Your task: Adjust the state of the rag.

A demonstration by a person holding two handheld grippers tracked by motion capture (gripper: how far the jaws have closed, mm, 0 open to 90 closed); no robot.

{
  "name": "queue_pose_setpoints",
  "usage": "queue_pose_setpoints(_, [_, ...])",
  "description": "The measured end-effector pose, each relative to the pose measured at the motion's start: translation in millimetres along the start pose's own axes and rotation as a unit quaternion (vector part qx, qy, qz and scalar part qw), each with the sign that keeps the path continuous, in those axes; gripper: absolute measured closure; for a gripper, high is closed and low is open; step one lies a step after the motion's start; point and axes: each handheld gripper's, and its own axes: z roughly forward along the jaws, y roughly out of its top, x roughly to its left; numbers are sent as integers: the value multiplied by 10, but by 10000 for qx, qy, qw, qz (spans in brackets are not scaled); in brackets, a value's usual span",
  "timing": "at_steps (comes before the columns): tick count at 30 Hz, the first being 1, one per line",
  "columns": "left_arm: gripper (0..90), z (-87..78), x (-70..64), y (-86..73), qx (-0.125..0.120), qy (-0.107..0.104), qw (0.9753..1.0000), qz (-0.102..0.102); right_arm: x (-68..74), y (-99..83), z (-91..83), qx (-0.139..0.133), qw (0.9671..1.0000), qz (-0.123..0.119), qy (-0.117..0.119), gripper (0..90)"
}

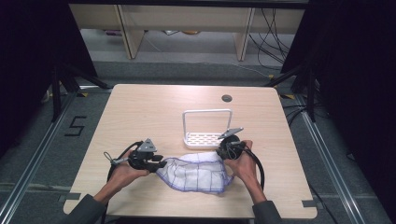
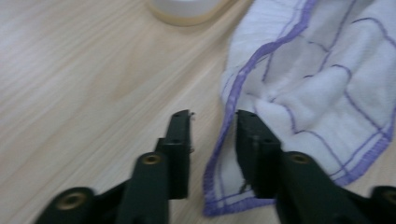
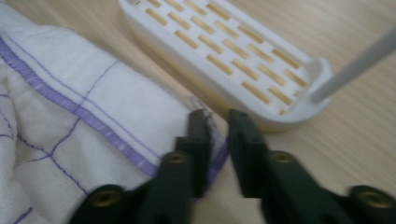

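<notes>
A white cloth with a purple grid and hem lies crumpled at the table's near middle. My left gripper is at the cloth's left end; in the left gripper view its jaws stand apart astride the cloth's purple hem. My right gripper is at the cloth's right end; in the right gripper view its jaws are nearly together with the cloth's hemmed corner pinched between them. A hand holds each gripper.
A white slotted rack with a tall wire handle stands just behind the cloth, close to my right gripper; its base lies right ahead of those jaws. A cable hole sits at the table's far side. Bare tabletop spreads to the left and back.
</notes>
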Motion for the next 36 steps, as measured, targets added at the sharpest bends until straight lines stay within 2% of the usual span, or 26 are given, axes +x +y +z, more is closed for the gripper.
queue_pose_setpoints(1, [536, -55, -9, -14, -68, 115, 9998, -156, -9, -22, -77, -99, 9999, 101, 36, 692])
queue_pose_setpoints(2, [518, -182, -38, -32, -200, 205, 9994, -172, -12, -41, -141, -153, 9998, 125, -10, 672])
queue_pose_setpoints(3, [504, -227, -66, -40, -302, 185, 9992, -202, -4, -71, -208, -170, 9996, 208, 6, 647])
queue_pose_setpoints(5, [499, -352, -134, -64, -382, 159, 9990, -153, -25, -143, -340, -238, 9997, 87, 18, 623])
queue_pose_setpoints(6, [495, -352, -134, -64, -382, 159, 9990, -153, -25, -143, -340, -238, 9997, 87, 18, 623])
queue_pose_setpoints(7, [492, -438, -274, -92, -557, -39, 9982, -218, 3, -232, -489, -302, 9993, 199, 54, 606])
queue_pose_setpoints(8, [495, -438, -274, -92, -557, -39, 9982, -218, 3, -232, -489, -302, 9993, 199, 54, 606])
queue_pose_setpoints(9, [495, -451, -373, -94, -672, -179, 9971, -317, 11, -280, -547, -362, 9991, 179, 120, 604])
queue_pose_setpoints(10, [504, -436, -511, -75, -712, -362, 9965, -265, 57, -389, -639, -406, 9989, 197, 156, 595])
queue_pose_setpoints(11, [506, -410, -575, -55, -680, -500, 9964, -109, 69, -451, -659, -443, 9988, 98, 182, 595])
queue_pose_setpoints(12, [506, -410, -575, -55, -680, -500, 9964, -109, 69, -451, -659, -443, 9988, 98, 182, 595])
queue_pose_setpoints(14, [503, -298, -732, -10, -577, -778, 9953, 83, 133, -592, -708, -444, 9986, 183, 221, 596])
queue_pose_setpoints(17, [509, -105, -901, 88, -468, -931, 9943, 210, 194, -778, -732, -473, 9981, 249, 321, 601])
queue_pose_setpoints(19, [514, -1, -981, 134, -461, -915, 9940, 374, 194, -836, -767, -456, 9983, 136, 326, 608])
queue_pose_setpoints(21, [515, 48, -1026, 150, -467, -971, 9934, 388, 190, -851, -777, -442, 9985, 132, 305, 608])
queue_pose_setpoints(22, [509, 114, -1076, 175, -375, -1011, 9928, 524, 193, -872, -784, -399, 9983, 202, 374, 607])
queue_pose_setpoints(24, [506, 184, -1133, 193, -363, -1035, 9926, 513, 194, -896, -761, -360, 9983, 214, 403, 605])
queue_pose_setpoints(26, [503, 214, -1155, 201, -342, -1049, 9925, 522, 185, -911, -726, -461, 9982, 121, 377, 603])
queue_pose_setpoints(27, [502, 265, -1169, 216, -301, -992, 9924, 656, 198, -926, -678, -486, 9979, 53, 426, 599])
queue_pose_setpoints(28, [501, 296, -1184, 220, -295, -988, 9928, 616, 200, -926, -680, -411, 9983, -7, 421, 596])
queue_pose_setpoints(29, [498, 313, -1183, 227, -263, -931, 9932, 651, 229, -926, -663, -391, 9981, 130, 464, 593])
queue_pose_setpoints(31, [494, 342, -1181, 240, -216, -801, 9938, 739, 240, -921, -614, -443, 9981, 68, 422, 588])
queue_pose_setpoints(32, [494, 359, -1182, 245, -224, -774, 9943, 702, 243, -911, -624, -307, 9982, 123, 493, 585])
queue_pose_setpoints(33, [499, 363, -1161, 257, -108, -741, 9939, 812, 242, -908, -608, -312, 9983, 116, 483, 583])
queue_pose_setpoints(35, [523, 399, -1171, 258, -156, -705, 9944, 769, 236, -908, -591, -313, 9983, 82, 486, 579])
queue_pose_setpoints(36, [542, 431, -1162, 260, -42, -626, 9940, 896, 236, -903, -582, -298, 9981, 149, 513, 573])
